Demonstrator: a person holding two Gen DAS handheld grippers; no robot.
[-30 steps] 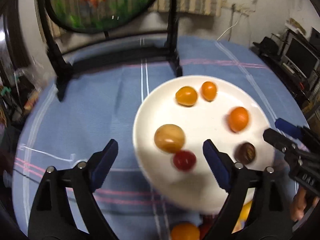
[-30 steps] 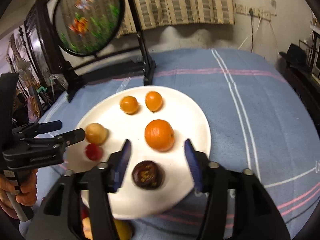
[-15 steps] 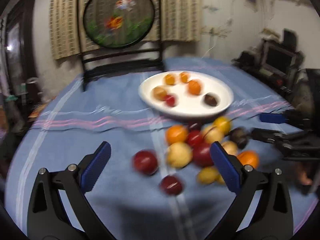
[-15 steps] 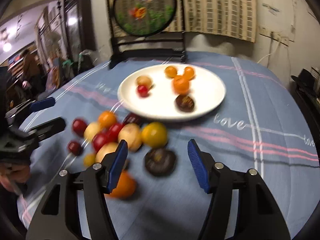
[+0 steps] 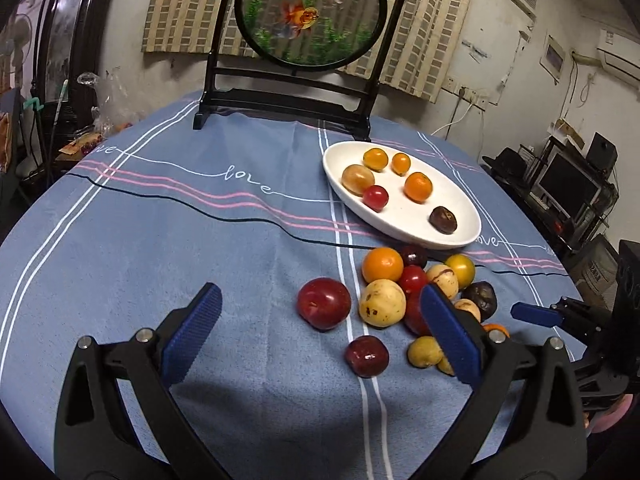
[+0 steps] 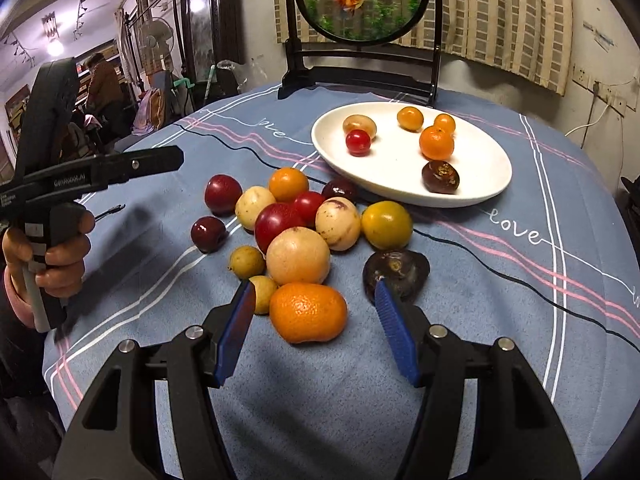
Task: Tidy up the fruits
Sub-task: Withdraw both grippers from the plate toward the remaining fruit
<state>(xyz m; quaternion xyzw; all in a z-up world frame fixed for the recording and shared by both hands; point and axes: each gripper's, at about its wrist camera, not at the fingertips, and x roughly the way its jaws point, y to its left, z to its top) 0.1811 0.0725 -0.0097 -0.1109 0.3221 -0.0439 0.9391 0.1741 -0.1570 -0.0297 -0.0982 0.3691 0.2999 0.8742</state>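
Peeking from behind left gripper's (image 5: 318,330) blue pad (image 5: 450,334): half-hidden mandarin (image 5: 496,326).

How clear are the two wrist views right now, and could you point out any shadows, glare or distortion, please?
Left wrist view: sharp, with fisheye bending of the blue tablecloth edges and a dark shadow in front of the left gripper. Right wrist view: equally sharp; a ceiling lamp flares at upper left, the white plate is bright but not washed out, and the orange casts a soft shadow.
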